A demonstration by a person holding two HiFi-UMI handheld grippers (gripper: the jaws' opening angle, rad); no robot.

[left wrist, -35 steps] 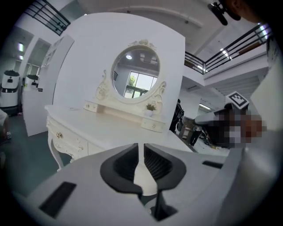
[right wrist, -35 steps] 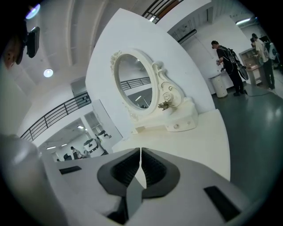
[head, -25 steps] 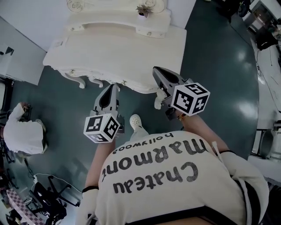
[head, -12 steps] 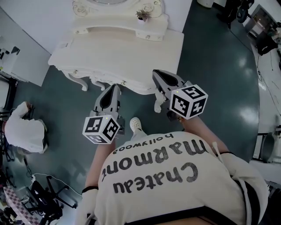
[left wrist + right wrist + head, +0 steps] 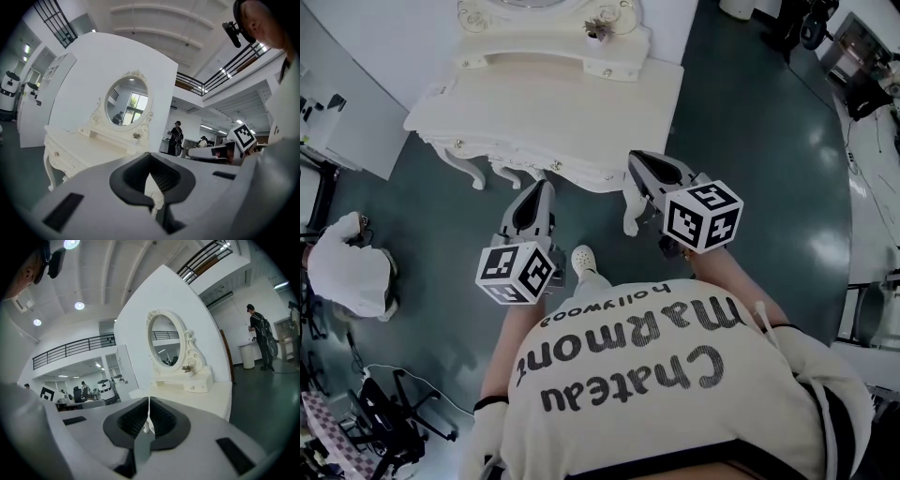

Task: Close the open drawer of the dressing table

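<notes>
Table (image 5: 553,108) stands straight ahead of you, its mirror (image 5: 126,101) at the back. Its front (image 5: 520,161), seen from above, runs in one unbroken line. No drawer juts out past the top and the knobs (image 5: 555,167) sit in line, so the drawer appears to be in. A drawer only slightly ajar could not be told at this angle. This fits a drawer that is shut, or one that is open where the views do not reach. Look over the front and sides before you judge the job closed. Left gripper (image 5: 542,187) and right gripper (image 5: 636,161) hang near the front, roughly level and aimed at the table, and they touch nothing that shows. Each has its jaws pressed together with nothing held between them.
</notes>
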